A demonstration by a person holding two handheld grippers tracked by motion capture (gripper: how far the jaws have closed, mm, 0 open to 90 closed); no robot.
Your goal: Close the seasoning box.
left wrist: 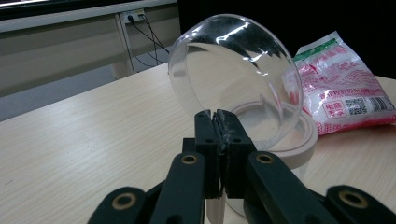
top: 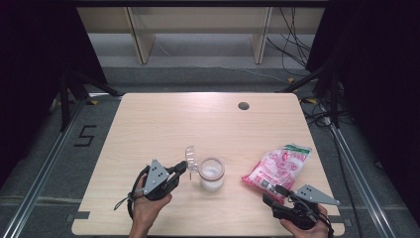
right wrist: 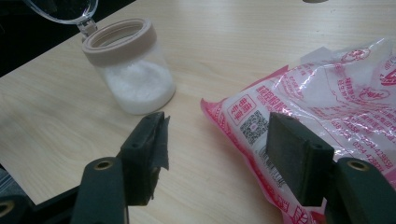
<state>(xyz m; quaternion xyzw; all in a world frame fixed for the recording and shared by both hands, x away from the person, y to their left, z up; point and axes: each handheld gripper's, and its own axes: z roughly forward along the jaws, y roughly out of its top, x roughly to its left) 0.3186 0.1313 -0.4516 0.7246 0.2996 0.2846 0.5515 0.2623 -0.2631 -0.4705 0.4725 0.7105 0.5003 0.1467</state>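
A small clear jar (top: 212, 174) with a beige rim (right wrist: 119, 39) holds white granules and stands at the table's front middle. Its clear domed lid (left wrist: 233, 79) is tipped up on edge at the jar's left side (top: 191, 158). My left gripper (left wrist: 218, 128) is shut on the lid's near edge, and comes in from the left of the jar (top: 182, 169). A pink and white printed bag (top: 277, 167) lies to the right. My right gripper (right wrist: 217, 135) is open at the bag's near corner (right wrist: 252, 126), which lies between the jaws, untouched by the pads.
The light wood table (top: 163, 124) has a dark round hole (top: 243, 105) near its far edge. The floor beyond holds table legs and cables (top: 292, 39). The bag's far end with a green strip (left wrist: 322, 49) lies behind the jar in the left gripper view.
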